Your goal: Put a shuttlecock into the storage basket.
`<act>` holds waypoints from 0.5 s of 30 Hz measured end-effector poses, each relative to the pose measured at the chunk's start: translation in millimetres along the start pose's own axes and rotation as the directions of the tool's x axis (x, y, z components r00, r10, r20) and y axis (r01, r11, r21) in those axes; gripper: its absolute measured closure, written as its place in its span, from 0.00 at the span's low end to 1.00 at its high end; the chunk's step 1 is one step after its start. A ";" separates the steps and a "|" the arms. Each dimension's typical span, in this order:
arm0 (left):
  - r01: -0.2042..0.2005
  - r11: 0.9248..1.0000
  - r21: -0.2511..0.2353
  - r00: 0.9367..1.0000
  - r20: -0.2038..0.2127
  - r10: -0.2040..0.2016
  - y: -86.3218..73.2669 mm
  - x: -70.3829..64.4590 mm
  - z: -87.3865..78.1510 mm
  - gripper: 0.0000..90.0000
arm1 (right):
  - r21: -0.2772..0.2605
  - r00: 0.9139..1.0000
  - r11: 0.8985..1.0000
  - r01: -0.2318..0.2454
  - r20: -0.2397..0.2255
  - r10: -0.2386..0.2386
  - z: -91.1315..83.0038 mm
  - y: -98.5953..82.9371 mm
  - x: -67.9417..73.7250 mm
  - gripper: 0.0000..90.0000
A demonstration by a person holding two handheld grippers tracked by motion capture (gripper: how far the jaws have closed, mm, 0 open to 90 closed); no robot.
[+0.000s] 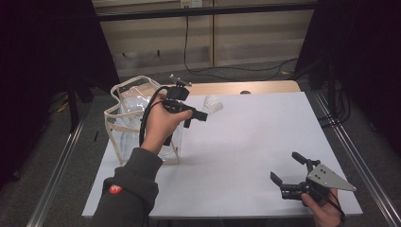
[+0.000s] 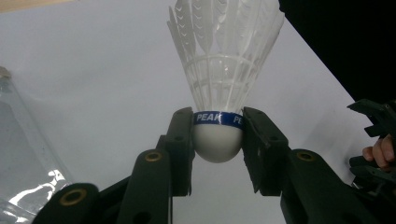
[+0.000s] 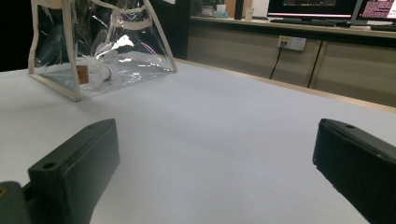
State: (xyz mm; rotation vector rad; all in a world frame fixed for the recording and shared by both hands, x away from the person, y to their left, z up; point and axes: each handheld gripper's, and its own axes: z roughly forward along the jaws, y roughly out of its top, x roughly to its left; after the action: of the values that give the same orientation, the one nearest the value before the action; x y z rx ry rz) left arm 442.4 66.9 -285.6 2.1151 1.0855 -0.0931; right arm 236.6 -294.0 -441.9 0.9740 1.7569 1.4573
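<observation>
Left tongs (image 2: 218,140) clamp shuttlecock (image 2: 219,93) by its cork, lifted above worktop (image 1: 246,142). Clear bag (image 1: 130,118) at 9 o'clock. Right tongs (image 1: 289,170) gape empty.

White feathered shuttlecock (image 2: 219,88) with a white rounded cork and a blue band lettered PEAK in white. Black fingers (image 2: 180,140). Clear plastic bag (image 1: 127,118) with cream trim at 9 o'clock on the white surface (image 1: 255,142), whose 12 o'clock edge is tan wood. Dark grey sleeve (image 1: 130,194), red badge.
</observation>
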 end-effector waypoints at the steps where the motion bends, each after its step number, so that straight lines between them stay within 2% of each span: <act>1: -0.003 1.000 0.003 1.000 -0.001 0.003 0.4 0.6 -0.7 0.72 | -0.001 1.000 1.000 0.000 0.000 0.000 0.0 0.0 0.0 0.01; 5: 0.011 1.000 -0.007 1.000 0.000 -0.011 1.6 1.1 -3.1 0.72 | -0.004 1.000 1.000 -0.003 0.000 0.003 0.1 0.1 -0.1 0.01; 15: 0.016 1.000 -0.013 1.000 -0.002 -0.016 4.1 1.7 -9.9 0.72 | -0.004 1.000 1.000 -0.006 0.000 0.006 -0.3 0.3 -0.2 0.01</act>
State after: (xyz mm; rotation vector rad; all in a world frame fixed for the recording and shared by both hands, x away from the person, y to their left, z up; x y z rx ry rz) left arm 443.9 73.0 -276.7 2.0955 1.1018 -0.0911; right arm 236.5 -294.3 -441.5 0.9778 1.7523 1.4633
